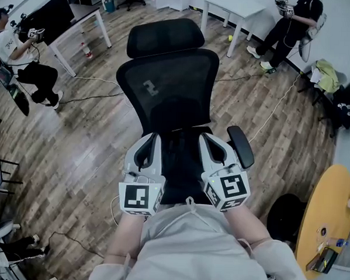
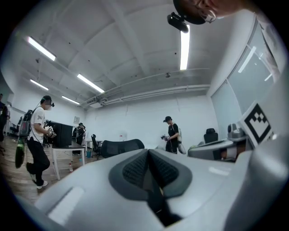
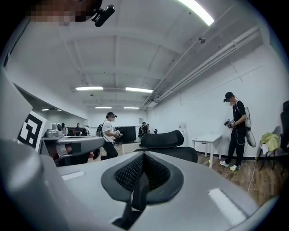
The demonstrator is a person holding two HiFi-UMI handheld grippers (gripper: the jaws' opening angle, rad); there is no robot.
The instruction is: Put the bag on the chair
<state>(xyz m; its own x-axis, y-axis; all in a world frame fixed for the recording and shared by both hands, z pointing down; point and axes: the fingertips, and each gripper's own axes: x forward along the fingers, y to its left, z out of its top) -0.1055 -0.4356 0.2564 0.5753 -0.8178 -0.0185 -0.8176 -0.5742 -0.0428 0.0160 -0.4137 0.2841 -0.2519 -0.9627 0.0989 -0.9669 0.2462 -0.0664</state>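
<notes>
Both point level (left gripper (image 1: pixel 147 137), right gripper (image 1: pixel 208 138)), nipping bag straps (image 3: pixel 135 191).

Straight ahead of both tongs, the chair (image 1: pixel 166 77) bars the way forward with its mesh backrest and headrest, and its armrest (image 1: pixel 240 146) stands just beside the right tongs (image 1: pixel 213 141) on their outer side. The black bag (image 1: pixel 181 160), its straps pinched in both closed pairs of jaws, fills the gap between them. Outward of the left tongs (image 1: pixel 147 140) lies open wooden floor (image 1: pixel 74 160), crossed only by thin cables (image 1: pixel 89 97).
</notes>
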